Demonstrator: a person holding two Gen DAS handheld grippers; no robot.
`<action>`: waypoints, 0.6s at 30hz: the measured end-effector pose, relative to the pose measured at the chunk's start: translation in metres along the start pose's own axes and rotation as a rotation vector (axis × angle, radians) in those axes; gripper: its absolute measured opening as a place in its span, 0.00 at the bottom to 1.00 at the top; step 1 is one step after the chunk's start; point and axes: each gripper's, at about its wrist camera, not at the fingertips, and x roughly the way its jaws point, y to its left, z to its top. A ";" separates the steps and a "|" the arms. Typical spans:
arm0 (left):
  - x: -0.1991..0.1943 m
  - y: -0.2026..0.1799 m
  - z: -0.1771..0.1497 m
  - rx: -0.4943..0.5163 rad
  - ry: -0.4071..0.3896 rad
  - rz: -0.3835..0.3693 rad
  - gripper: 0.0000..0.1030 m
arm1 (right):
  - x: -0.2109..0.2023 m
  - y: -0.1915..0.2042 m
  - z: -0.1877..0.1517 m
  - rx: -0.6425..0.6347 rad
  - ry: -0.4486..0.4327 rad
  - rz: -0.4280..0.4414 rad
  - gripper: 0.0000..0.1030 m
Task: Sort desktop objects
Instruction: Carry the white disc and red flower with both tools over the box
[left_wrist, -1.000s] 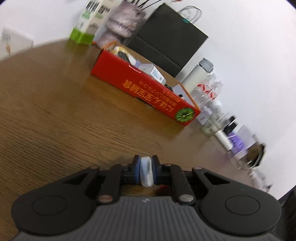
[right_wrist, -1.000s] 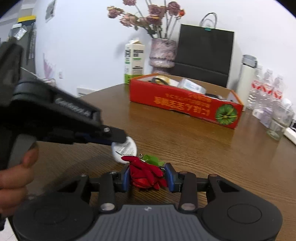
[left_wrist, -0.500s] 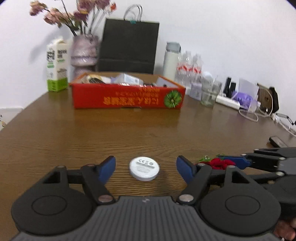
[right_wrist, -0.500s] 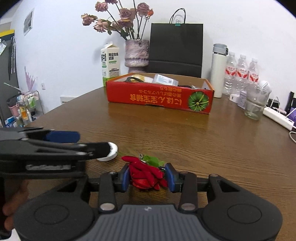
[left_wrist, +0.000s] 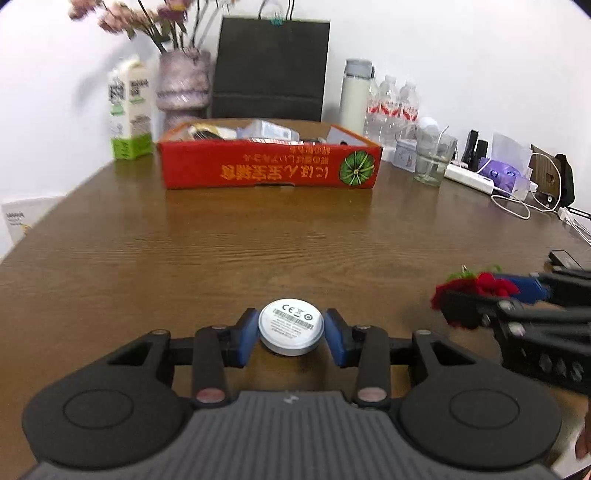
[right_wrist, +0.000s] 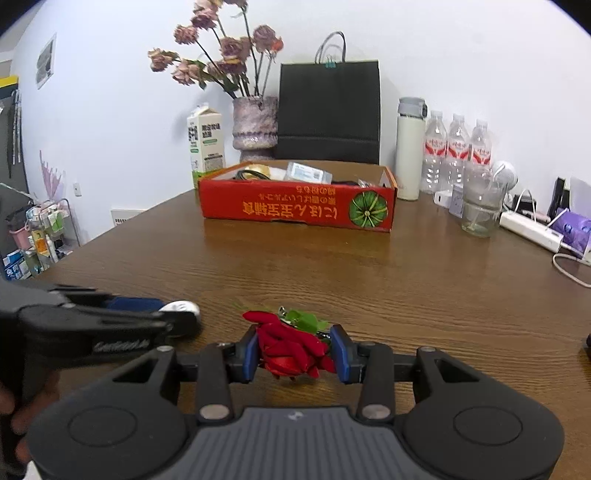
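The left gripper (left_wrist: 291, 332), its jaws just closing, is pinching the white disc (left_wrist: 291, 326); the right gripper (right_wrist: 294, 353) is clamping the red flower (right_wrist: 290, 350), both well short of the red box (left_wrist: 269, 170).

My left gripper (left_wrist: 291, 338): black plastic body, grey ribbed centre plate with a small pale logo, two round black discs at the sides. Black linkage bars with silver-pink rivets; blue pads on the fingers (left_wrist: 246, 336). My right gripper (right_wrist: 294, 353): same build, same blue pads. Seen side-on from the right wrist view, the left one carries white lettering, too blurred to read.
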 end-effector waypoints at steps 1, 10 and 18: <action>-0.012 0.000 -0.004 0.000 -0.020 0.011 0.39 | -0.006 0.002 -0.001 -0.001 -0.006 -0.003 0.37; -0.092 0.006 -0.028 -0.055 -0.169 0.064 0.39 | -0.051 0.026 -0.019 -0.009 -0.077 -0.006 0.37; -0.108 0.012 -0.009 -0.053 -0.262 0.080 0.39 | -0.075 0.021 -0.010 0.002 -0.157 -0.031 0.37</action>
